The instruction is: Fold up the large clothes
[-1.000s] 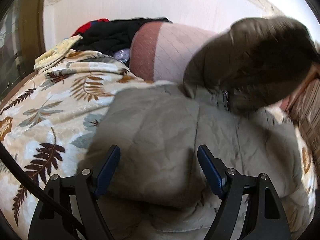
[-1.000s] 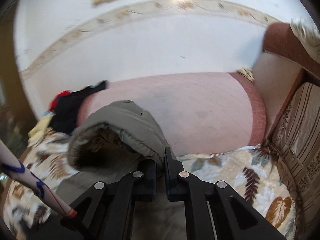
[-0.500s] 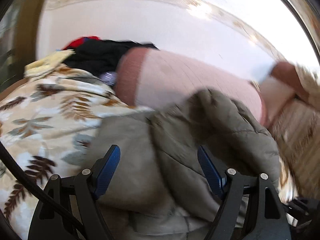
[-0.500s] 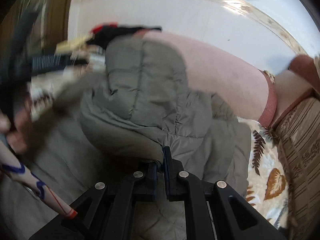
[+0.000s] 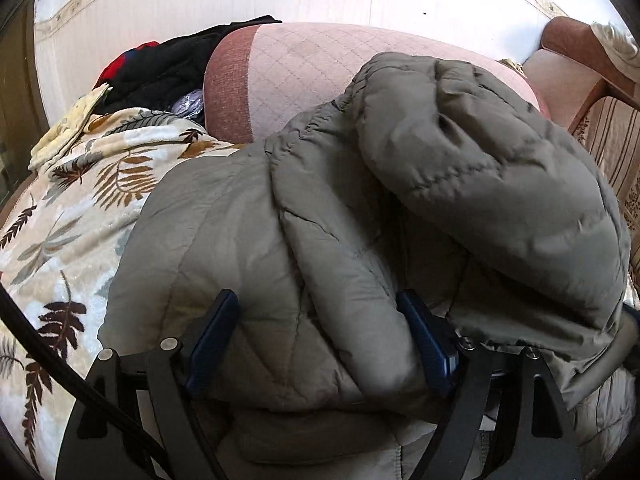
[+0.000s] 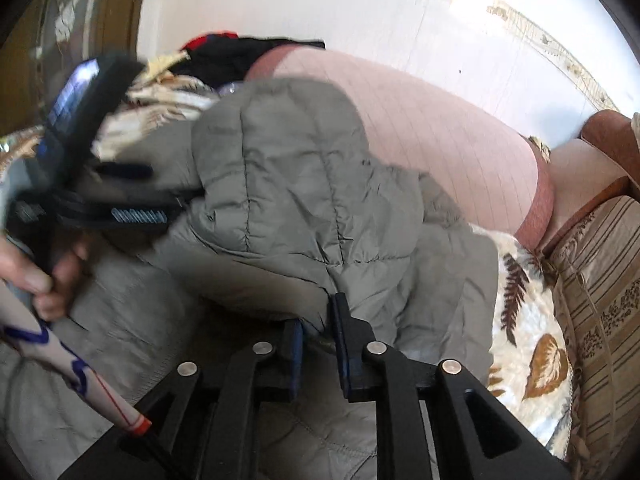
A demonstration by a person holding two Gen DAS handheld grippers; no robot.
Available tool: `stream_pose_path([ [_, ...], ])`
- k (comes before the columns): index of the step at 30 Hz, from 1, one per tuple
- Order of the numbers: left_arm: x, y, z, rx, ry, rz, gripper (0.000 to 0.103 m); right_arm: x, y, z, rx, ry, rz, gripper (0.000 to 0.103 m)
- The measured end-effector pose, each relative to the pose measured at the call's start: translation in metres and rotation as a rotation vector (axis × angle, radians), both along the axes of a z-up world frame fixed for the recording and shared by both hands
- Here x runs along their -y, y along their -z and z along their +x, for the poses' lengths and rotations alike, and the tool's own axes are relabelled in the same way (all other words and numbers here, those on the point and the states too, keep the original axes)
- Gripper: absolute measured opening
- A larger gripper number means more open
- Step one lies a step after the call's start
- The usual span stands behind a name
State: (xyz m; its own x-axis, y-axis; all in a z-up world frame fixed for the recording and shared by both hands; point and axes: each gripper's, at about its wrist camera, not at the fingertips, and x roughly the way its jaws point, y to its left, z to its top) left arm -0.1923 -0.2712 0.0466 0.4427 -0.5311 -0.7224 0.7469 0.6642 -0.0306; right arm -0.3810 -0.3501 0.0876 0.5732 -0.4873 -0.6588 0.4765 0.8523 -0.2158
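Left wrist view: left gripper [image 5: 320, 344] jaws wide, opening, straddling a fold of the olive-grey quilted puffer jacket [image 5: 360, 208] lying on the leaf-print blanket [image 5: 72, 208].

Right wrist view: right gripper [image 6: 318, 344] jaws narrowly apart, opening, jacket hem between them.

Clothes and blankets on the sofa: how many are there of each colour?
Grey-green: 1, the puffy jacket
Black: 1, the dark garment heaped at the back
Red: 1, a red piece under it, possibly part of the same garment
Pale yellow: 1, a cloth
Cream with leaves: 1, the blanket
Total: 5
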Motion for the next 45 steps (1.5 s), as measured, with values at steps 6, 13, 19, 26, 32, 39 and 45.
stream_pose_path([
  [6,-0.001,0.0,0.004,-0.007,-0.011,0.005,0.082,-0.004,-0.024,-0.006,0.012,-0.034,-0.045,0.026],
  [13,0.001,0.0,0.003,0.0,-0.015,0.008,0.083,0.011,-0.041,-0.013,0.125,0.003,0.053,0.035],
  [19,0.0,0.0,0.003,-0.001,-0.016,0.006,0.083,0.021,-0.037,0.032,0.188,0.025,0.09,0.046],
  [26,0.001,0.002,0.002,0.001,-0.013,0.012,0.086,0.07,0.032,0.056,0.06,0.098,0.297,0.046],
  [32,-0.01,-0.014,-0.002,0.01,-0.02,-0.065,0.085,0.068,0.048,0.054,0.085,0.105,0.295,0.046],
  [39,-0.002,-0.022,-0.016,0.001,0.047,-0.146,0.085,0.07,0.048,0.052,0.1,0.104,0.289,0.046],
  [45,0.019,0.001,-0.014,-0.005,0.046,-0.006,0.086,0.06,0.047,0.05,0.087,0.096,0.272,0.046],
])
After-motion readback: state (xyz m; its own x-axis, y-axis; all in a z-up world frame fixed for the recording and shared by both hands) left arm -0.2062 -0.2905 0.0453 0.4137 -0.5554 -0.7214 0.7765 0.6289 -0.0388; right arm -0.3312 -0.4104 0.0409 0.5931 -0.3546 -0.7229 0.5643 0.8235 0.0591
